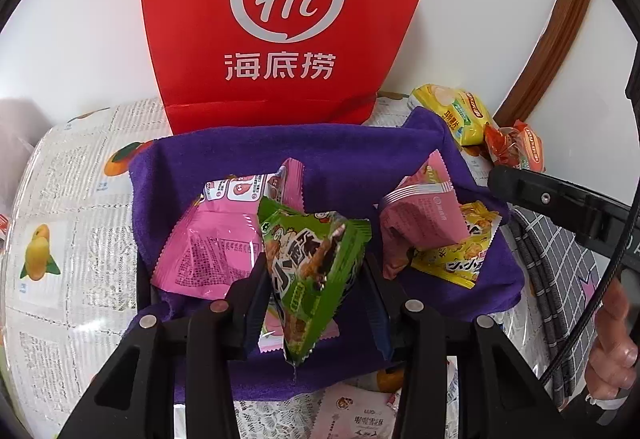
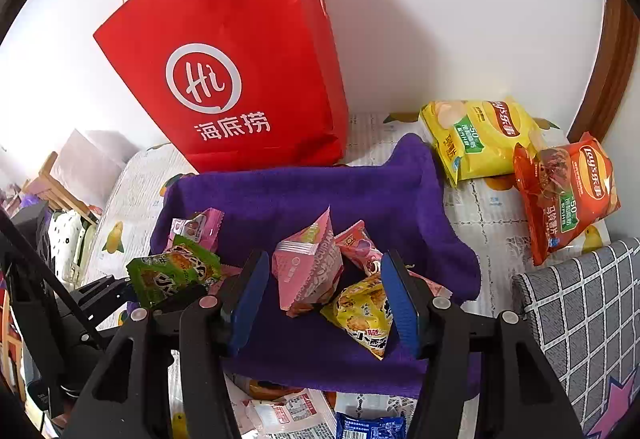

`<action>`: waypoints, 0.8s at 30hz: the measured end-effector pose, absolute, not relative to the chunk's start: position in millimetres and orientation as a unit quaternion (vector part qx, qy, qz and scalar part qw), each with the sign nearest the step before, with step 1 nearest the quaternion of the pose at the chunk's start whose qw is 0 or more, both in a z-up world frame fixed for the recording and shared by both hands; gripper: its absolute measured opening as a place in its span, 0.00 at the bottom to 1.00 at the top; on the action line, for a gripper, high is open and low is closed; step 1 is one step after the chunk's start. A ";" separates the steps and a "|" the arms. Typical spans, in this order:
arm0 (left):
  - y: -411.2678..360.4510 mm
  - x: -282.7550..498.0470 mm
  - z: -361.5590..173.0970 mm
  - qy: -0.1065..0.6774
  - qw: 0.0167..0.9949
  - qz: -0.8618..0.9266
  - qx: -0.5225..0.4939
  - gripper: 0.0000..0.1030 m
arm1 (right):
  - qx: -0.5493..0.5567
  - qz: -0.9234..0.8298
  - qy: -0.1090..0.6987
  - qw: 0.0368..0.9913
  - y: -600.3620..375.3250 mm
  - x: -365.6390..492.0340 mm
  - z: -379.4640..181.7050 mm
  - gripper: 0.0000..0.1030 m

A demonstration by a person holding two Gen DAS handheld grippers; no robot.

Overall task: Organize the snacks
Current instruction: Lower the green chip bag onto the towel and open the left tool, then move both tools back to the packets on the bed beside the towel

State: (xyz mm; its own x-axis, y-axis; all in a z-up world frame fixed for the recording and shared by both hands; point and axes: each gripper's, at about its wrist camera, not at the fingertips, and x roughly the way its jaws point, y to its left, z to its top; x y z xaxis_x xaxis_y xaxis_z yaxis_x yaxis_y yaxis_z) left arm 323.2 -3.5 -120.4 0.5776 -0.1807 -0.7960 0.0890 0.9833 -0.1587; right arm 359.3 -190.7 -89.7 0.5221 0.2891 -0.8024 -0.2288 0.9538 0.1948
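Observation:
My left gripper (image 1: 316, 279) is shut on a green snack packet (image 1: 312, 263), which it holds tilted just above the purple cloth-lined basket (image 1: 320, 151). From the right wrist view the same green packet (image 2: 172, 275) shows at the left. Inside the basket lie a large pink packet (image 1: 216, 239), a smaller pink packet (image 2: 308, 271) and a yellow packet (image 2: 364, 311). My right gripper (image 2: 324, 283) is open over the basket (image 2: 320, 191), its blue pads (image 2: 248, 295) on either side of the small pink packet and not pressing on it.
A red paper bag (image 2: 240, 79) stands behind the basket against the wall. A yellow chip bag (image 2: 480, 135) and an orange chip bag (image 2: 564, 195) lie at the back right. Grey checked cloth (image 2: 580, 299) is at the right. Loose packets (image 2: 368, 427) lie on the near tablecloth.

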 end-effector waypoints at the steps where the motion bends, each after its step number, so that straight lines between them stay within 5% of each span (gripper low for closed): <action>1: -3.9 324.0 -121.1 0.454 0.886 -0.077 -0.051 0.40 | 0.032 0.149 0.466 0.872 -190.6 359.2 -89.9 0.56; 12: -8.9 325.2 -121.8 0.453 0.887 -0.079 -0.043 0.63 | 0.026 0.150 0.473 0.868 -185.1 358.8 -94.7 0.56; 24: 16.5 318.2 -101.4 0.418 0.901 -0.075 -0.089 0.68 | 0.020 0.150 0.473 0.868 -181.1 357.4 -95.1 0.56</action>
